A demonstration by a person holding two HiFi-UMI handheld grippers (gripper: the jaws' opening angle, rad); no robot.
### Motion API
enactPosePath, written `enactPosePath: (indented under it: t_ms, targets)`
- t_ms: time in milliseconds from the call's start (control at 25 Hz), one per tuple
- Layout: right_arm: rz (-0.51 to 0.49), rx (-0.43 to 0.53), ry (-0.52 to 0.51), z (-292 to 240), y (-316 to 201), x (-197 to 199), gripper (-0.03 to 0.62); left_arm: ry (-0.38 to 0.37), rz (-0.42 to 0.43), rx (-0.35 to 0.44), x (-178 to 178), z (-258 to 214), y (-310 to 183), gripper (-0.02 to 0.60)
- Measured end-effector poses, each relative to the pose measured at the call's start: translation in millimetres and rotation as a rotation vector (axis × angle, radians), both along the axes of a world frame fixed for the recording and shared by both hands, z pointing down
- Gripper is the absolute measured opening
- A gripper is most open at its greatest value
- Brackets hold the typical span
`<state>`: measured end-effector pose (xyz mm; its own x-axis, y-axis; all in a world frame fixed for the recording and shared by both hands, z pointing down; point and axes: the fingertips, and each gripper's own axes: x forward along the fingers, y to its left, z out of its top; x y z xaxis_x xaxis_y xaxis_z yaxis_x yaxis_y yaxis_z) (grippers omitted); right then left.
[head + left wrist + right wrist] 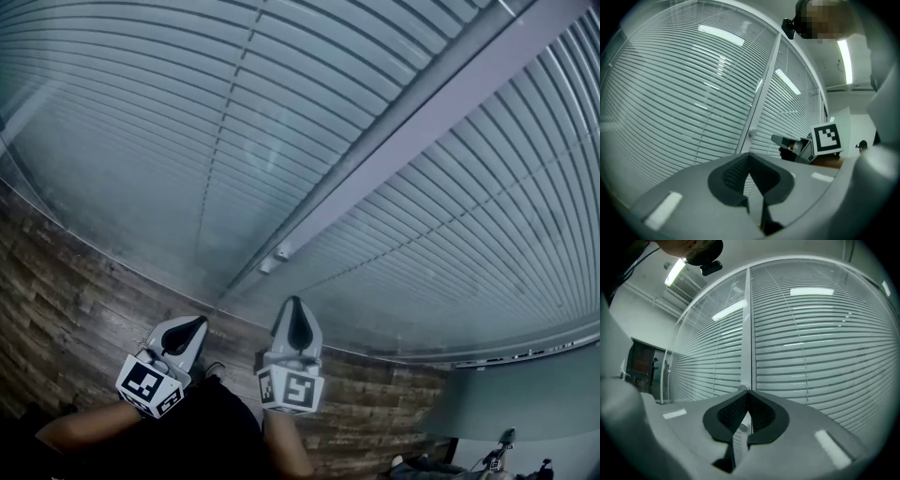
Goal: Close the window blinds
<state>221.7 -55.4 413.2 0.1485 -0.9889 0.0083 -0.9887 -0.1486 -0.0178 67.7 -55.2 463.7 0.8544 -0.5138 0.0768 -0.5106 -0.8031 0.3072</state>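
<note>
Grey horizontal blinds hang behind glass panes on both sides of a pale frame post. A small white knob sits low on that post; it also shows in the left gripper view as the knob and in the right gripper view as the knob. My right gripper points at the post just below the knob, its jaws shut with nothing between them and short of the knob. My left gripper hangs to its left, also shut and empty. From the left gripper view the right gripper appears at the right.
A wood-plank floor runs along the foot of the glass. The person's dark sleeves and arms fill the bottom edge of the head view. A pale wall and some dark gear stand at the lower right. Ceiling strip lights reflect in the panes.
</note>
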Motion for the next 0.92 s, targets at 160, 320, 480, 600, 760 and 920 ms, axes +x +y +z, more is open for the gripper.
enactPosePath:
  t_ms: [160, 320, 480, 600, 760, 920]
  targets:
    - [-0.008, -0.025, 0.039, 8.0, 7.0, -9.6, 0.0, 0.005, 0.018, 0.013, 10.9, -2.1, -4.2, 0.002]
    - [-0.01, -0.031, 0.089, 11.7, 12.2, -12.5, 0.0, 0.012, 0.02, 0.025, 14.9, -3.3, -5.5, 0.002]
    - [-0.009, -0.015, 0.084, 8.8, 10.1, -8.0, 0.0, 0.014, 0.023, 0.029, 16.3, -2.5, -4.8, 0.002]
    - [-0.014, -0.007, 0.087, -0.1, 7.6, -7.2, 0.0, 0.015, 0.018, 0.034, 15.6, -9.1, -6.7, 0.002]
    - [-0.025, -0.006, 0.101, -4.7, 14.3, -15.1, 0.0, 0.016, 0.008, 0.039, 9.8, -14.1, -1.6, 0.002]
    - [-0.038, 0.002, 0.121, 1.0, 16.4, -19.2, 0.0, 0.015, 0.002, 0.039, 9.1, -6.1, 1.5, 0.002]
